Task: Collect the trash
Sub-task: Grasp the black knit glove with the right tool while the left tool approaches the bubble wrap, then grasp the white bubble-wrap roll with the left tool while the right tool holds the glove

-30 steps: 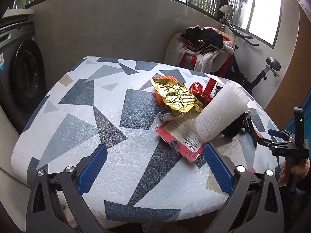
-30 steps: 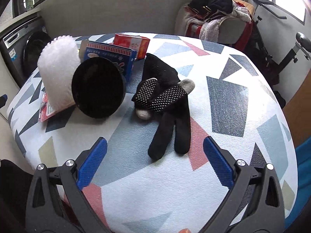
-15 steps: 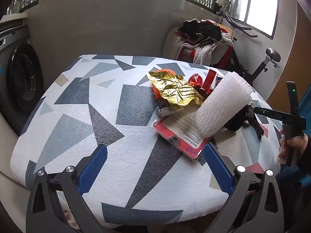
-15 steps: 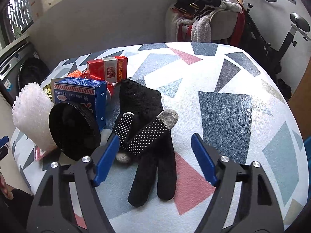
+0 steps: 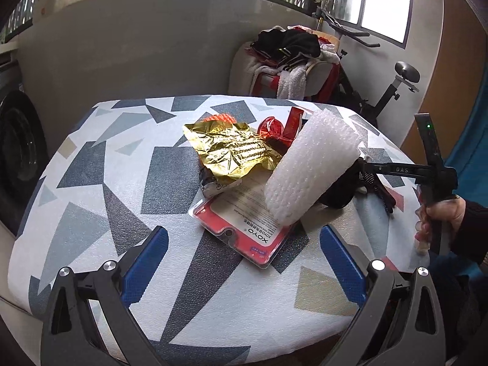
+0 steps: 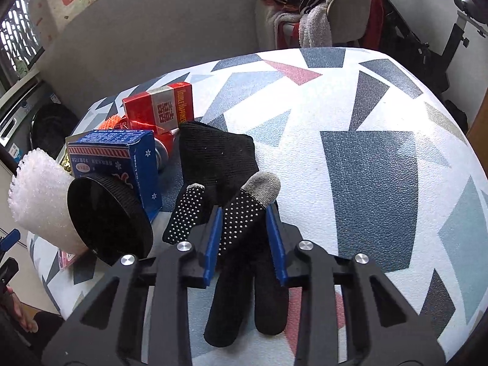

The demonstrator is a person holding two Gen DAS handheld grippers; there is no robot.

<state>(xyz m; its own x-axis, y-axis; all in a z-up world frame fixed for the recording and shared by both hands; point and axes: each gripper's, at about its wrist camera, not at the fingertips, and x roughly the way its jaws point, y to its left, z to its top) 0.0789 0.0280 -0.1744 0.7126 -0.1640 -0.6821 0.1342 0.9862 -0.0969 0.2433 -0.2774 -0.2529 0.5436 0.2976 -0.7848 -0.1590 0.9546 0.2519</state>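
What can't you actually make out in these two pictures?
- Right wrist view: the right gripper has just been closing its jaws around a finger of the black glove; whether the pads already press is unclear.
- Left wrist view: the white foam roll hides most of that glove and the black lid.
- Right wrist view: the blue box hides nearly all of the gold wrapper.

Exercise bike (image 5: 396, 91), clothes-piled chair (image 5: 292, 61), washing machine (image 5: 18, 158)

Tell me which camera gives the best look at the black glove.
The right wrist view: the black glove lies whole, its dotted finger between the right gripper pads. The left wrist view shows only a sliver behind the white foam sleeve.
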